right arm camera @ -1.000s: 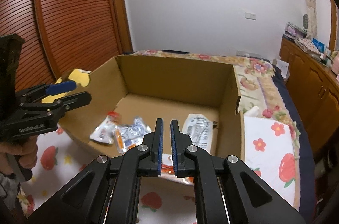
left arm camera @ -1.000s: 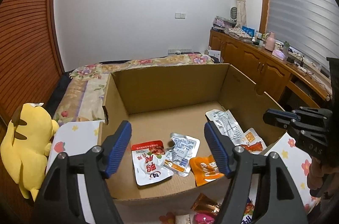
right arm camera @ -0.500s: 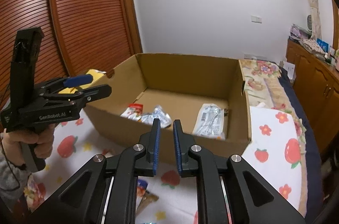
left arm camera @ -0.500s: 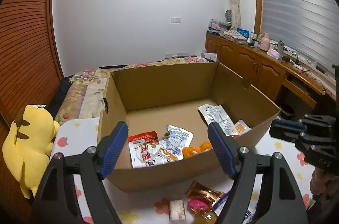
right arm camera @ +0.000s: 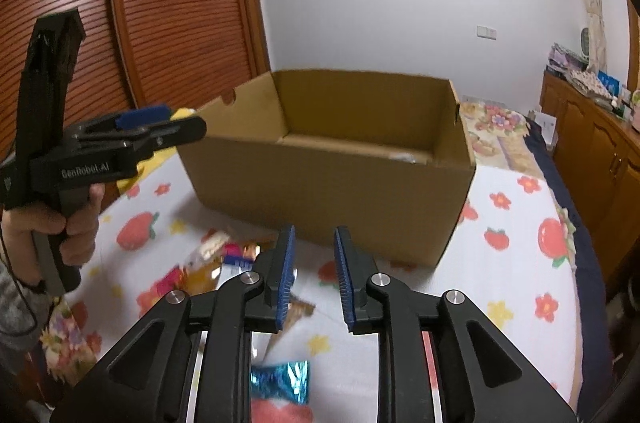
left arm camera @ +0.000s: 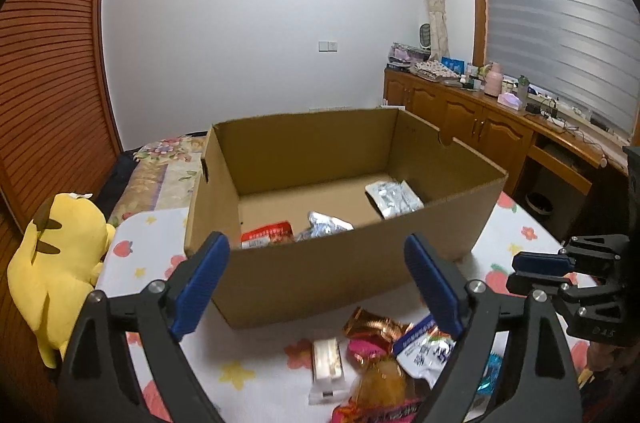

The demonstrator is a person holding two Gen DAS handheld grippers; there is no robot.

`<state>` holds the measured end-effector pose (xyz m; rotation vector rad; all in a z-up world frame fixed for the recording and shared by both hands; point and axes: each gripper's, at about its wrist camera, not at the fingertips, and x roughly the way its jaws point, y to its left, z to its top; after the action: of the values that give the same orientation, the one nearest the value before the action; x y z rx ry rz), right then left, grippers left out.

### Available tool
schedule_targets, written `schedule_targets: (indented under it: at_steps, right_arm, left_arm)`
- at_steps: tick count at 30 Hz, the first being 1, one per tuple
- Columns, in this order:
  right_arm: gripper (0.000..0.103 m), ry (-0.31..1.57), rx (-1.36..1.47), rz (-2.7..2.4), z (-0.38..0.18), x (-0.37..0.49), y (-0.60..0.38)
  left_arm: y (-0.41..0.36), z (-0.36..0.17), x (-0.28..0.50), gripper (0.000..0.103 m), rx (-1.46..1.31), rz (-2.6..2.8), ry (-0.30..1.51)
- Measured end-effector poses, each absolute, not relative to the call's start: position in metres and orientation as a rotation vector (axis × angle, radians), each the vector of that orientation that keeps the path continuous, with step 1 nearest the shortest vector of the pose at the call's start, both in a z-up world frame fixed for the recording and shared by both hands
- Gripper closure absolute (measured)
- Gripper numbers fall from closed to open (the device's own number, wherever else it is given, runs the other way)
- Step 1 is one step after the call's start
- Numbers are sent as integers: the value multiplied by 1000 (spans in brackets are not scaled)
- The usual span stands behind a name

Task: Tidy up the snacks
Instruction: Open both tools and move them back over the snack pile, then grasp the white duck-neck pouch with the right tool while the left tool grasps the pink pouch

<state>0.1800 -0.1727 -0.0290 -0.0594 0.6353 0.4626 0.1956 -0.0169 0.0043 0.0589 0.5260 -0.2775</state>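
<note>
**Reaching for the next snack, both grippers empty**

Hovering short of the near wall of the open brown cardboard box (left arm camera: 340, 275), the left gripper (left arm camera: 316, 283) had its blue-padded jaws spread wide w/ nothing between them. Right gripper (right arm camera: 314, 277) was part-open, a clear gap between its pads, also holding nothing; it sat above the fruit-print white bedsheet (right arm camera: 516, 263), just in front of the box.

Some snacks were already in the box: a red-and-white pouch (left arm camera: 266, 234) and a crinkled silver packet (left arm camera: 326, 223) against the near wall, plus a flat silver-white pouch (left arm camera: 394, 199) toward the right wall.

Rest of the snacks lay in a loose pile (left arm camera: 384, 355) on the sheet near its front edge, just outside the box: a white wrapped bar (left arm camera: 326, 363), a copper foil wrapper (left arm camera: 374, 321), a blue-and-white pouch (left arm camera: 426, 347), an amber pack (left arm camera: 380, 383). A shiny blue foil piece (right arm camera: 280, 381) lay right under the right gripper. A yellow plush toy (left arm camera: 52, 263) sat at the sheet's left edge.

Judgement: mid-task, between a drop-off and the next pick. Next move probably needs one gripper lowered onto a single pack at the pile's edge, jaws straddling it before closing. Wrappers overlap & look slippery, so grabbing two or pinching only a foil corner is the risk.
</note>
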Motion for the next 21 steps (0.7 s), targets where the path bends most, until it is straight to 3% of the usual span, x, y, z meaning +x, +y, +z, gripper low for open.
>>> schedule_targets:
  at_steps: [7,11,21]
  right_arm:
    - [65,691,-51,475,-53,169,-174]
    - [55,710,-44,482,-62,169,-171]
    - [42,745,-36,532,-72,172,-150]
  left_arm:
    - [-19,-24,182,1,49,-292,572]
    - [-20,-37,176,1,31,-305,614]
    - [-17,-56,158,1,48,-318,664]
